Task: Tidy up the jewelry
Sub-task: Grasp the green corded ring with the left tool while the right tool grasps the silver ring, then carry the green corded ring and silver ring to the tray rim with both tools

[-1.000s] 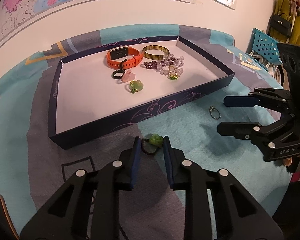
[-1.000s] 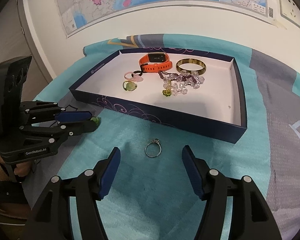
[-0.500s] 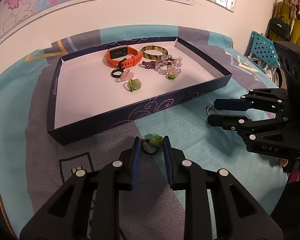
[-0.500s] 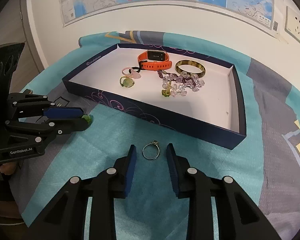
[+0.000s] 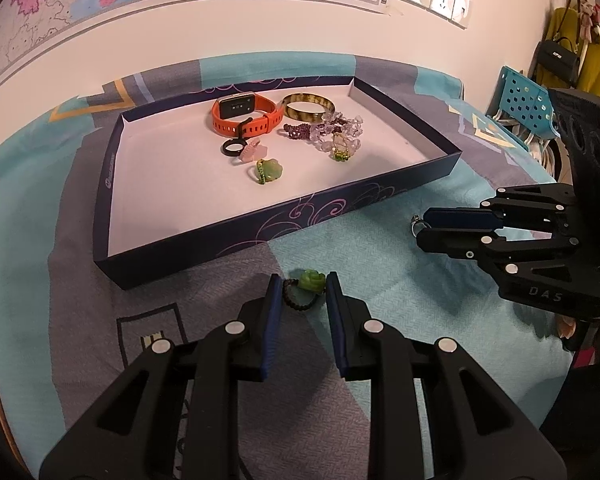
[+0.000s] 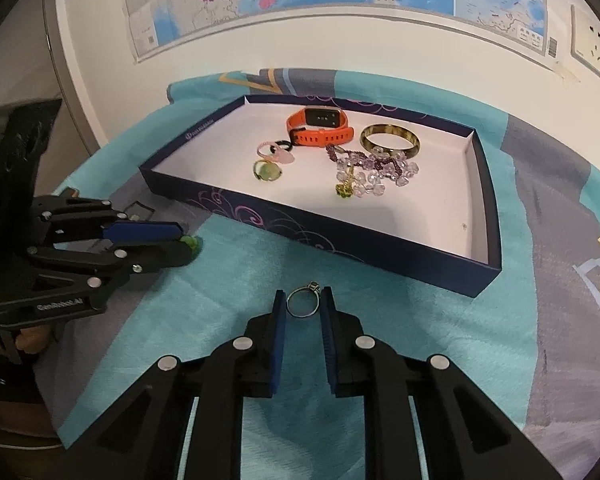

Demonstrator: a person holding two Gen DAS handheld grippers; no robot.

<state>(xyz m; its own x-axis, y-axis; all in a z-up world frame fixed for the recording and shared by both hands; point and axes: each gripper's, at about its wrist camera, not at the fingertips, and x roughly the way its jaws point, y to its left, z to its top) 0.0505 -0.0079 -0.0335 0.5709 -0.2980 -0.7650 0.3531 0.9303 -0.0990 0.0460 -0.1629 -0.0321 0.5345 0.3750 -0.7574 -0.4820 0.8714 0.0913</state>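
My left gripper (image 5: 301, 286) is shut on a green-stone ring with a dark cord band (image 5: 306, 289), held just in front of the box. My right gripper (image 6: 303, 300) is shut on a thin silver ring (image 6: 303, 303), held close above the cloth. The navy box (image 5: 284, 220) with a white floor holds an orange watch (image 5: 246, 117), a bangle (image 5: 308, 107), crystal bead bracelets (image 5: 334, 132), a black ring (image 5: 233, 147), a pink ring (image 5: 253, 152) and a green ring (image 5: 269, 170). The box also shows in the right wrist view (image 6: 380, 252).
The table wears a teal and grey patterned cloth (image 6: 420, 340). A wall with maps stands behind it. A blue perforated chair (image 5: 520, 100) and hanging bags are at the far right. The box rim is a low wall in front of both grippers.
My right gripper has closed from wide open onto the silver ring. My left gripper has stayed shut on the green ring and both views have risen slightly.
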